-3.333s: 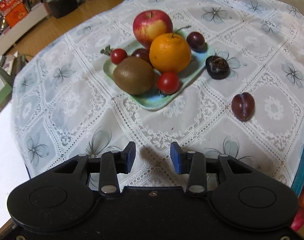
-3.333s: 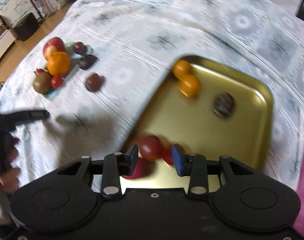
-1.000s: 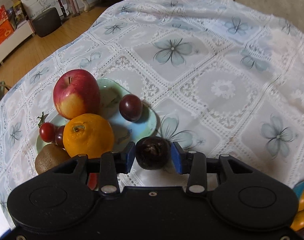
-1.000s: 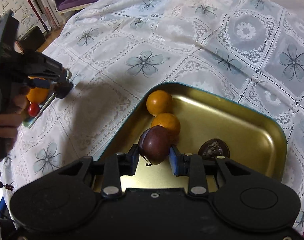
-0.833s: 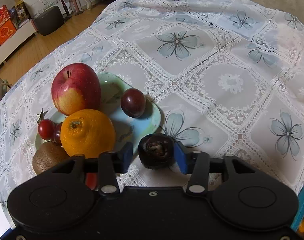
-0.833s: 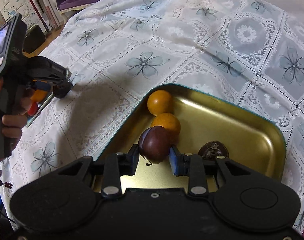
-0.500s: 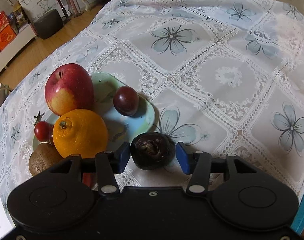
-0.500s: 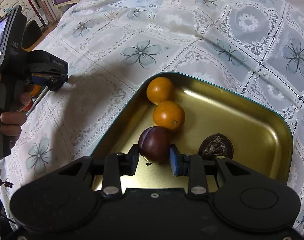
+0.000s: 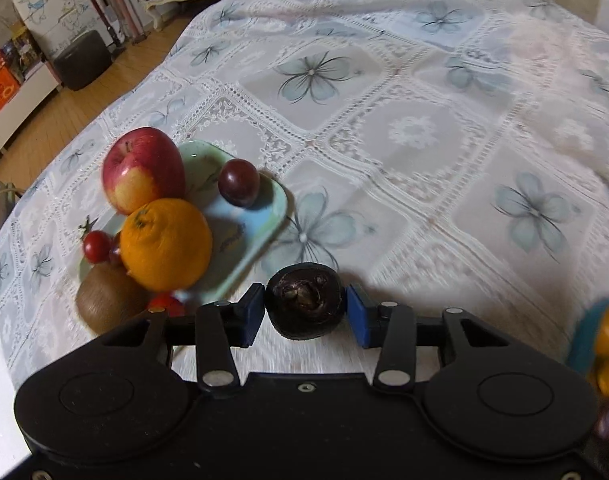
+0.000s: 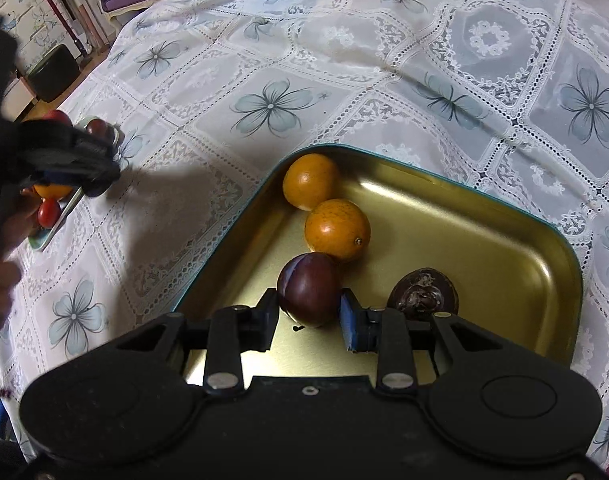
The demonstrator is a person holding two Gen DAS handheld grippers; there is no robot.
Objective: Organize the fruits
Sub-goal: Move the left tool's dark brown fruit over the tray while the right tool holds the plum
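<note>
Fruits lay split between two dishes on the lace-covered surface (image 9: pixel 416 136). Nearest, a dark, wrinkled, roundish fruit (image 9: pixel 303 300) sat between the blue pads of the left gripper (image 9: pixel 304 312); its jaws had just been closing, the left pad touching the fruit, the right pad just clear of it. Whether it rested on the cloth I could not tell. Beside it the pale green dish (image 9: pixel 240 236) carried a fuzzy brown kiwi (image 9: pixel 104 300), a dimpled orange (image 9: pixel 166 244), a small red tomato (image 9: pixel 97 246), a smooth dark plum (image 9: pixel 239 182) and a red-yellow apple (image 9: pixel 142 170).

The right gripper (image 10: pixel 309 312) had its jaws narrowly set and clamped on a glossy purple plum (image 10: pixel 309 294) low over the shiny gold metal tray (image 10: pixel 484 240). Just beside it lay another wrinkled dark fruit (image 10: pixel 423 294), and beyond, two small oranges (image 10: pixel 336 230), touching, near the tray's left wall.
</note>
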